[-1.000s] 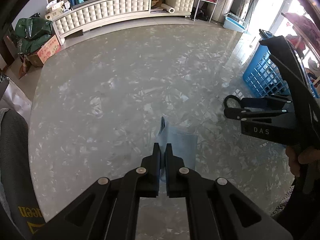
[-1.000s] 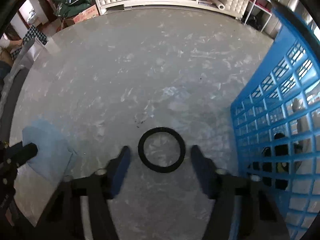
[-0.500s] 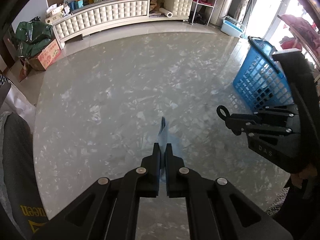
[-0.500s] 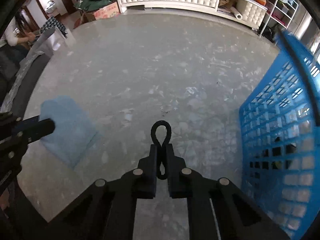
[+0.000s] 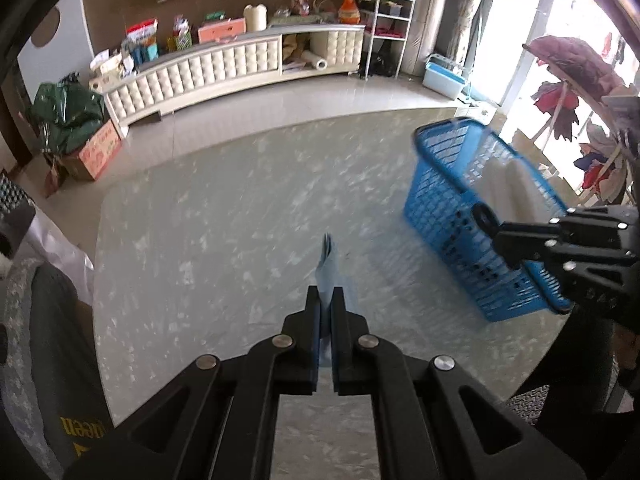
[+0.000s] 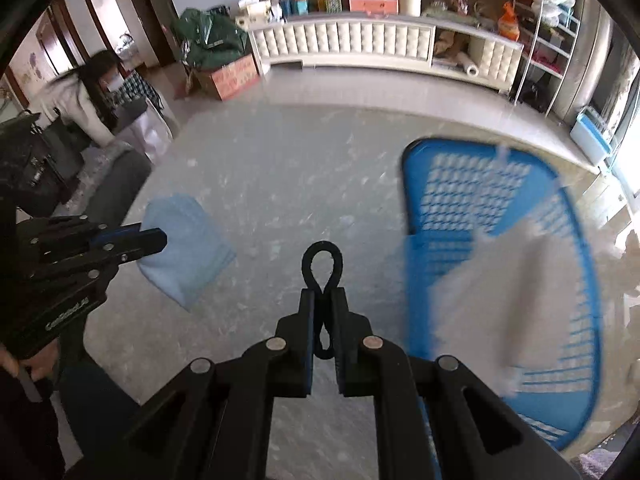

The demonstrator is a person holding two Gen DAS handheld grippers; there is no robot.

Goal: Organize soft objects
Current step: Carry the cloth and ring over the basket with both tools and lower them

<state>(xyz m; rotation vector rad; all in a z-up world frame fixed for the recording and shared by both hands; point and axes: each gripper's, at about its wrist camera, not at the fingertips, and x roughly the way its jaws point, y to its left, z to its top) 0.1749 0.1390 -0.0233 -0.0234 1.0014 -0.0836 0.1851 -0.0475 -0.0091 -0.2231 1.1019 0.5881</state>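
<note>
Grippers (image 6: 324, 296) higher now, hair band (image 6: 322, 264) newly pinched.

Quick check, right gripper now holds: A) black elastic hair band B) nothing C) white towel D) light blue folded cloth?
A: the right gripper is shut on the black elastic hair band, squeezed into a loop poking out past its fingers; the light blue folded cloth is in the left gripper.
</note>
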